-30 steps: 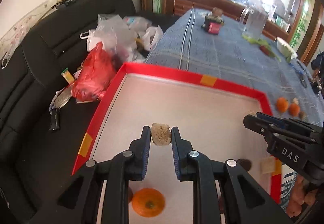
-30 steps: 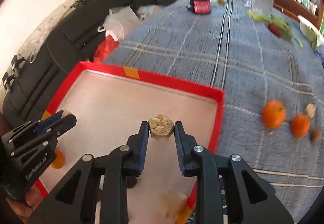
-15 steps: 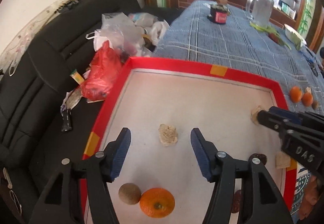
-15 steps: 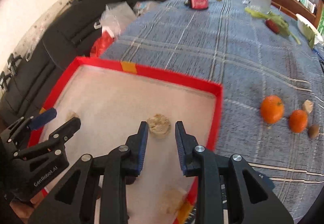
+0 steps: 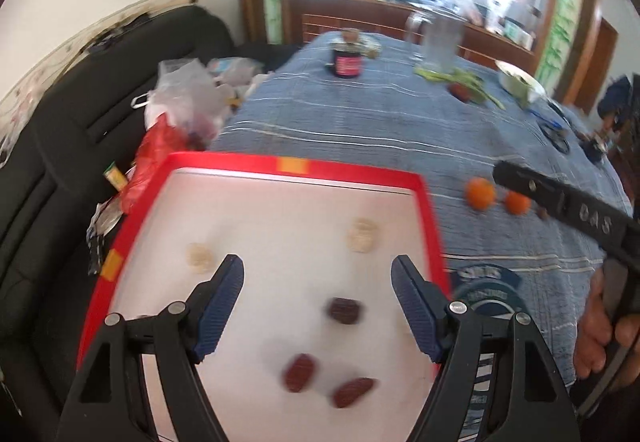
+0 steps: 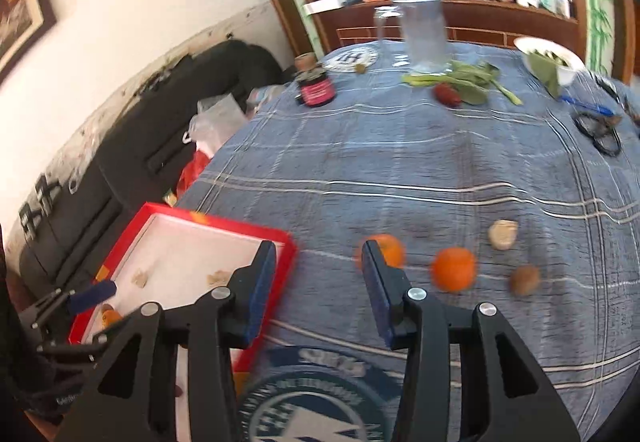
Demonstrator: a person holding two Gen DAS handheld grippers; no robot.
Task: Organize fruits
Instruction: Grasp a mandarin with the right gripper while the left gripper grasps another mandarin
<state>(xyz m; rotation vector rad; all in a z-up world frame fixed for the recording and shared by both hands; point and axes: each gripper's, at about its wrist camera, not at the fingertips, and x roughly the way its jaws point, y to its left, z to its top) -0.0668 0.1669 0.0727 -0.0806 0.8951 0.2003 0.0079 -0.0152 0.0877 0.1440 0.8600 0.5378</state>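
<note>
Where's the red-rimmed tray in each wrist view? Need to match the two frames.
Left wrist: red-rimmed tray fills the lower centre and left, under the open left gripper, pale and dark pieces inside.
Right wrist: the same tray sits small at lower left, beside the open right gripper.
Shared landmark: the two oranges on the blue cloth just right of the tray, nearer one at and.

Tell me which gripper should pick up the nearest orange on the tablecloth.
Right. The right gripper is open, aimed over the tablecloth, with the nearest orange just beyond its fingers. The left gripper, also open, hangs over the red tray.
</note>
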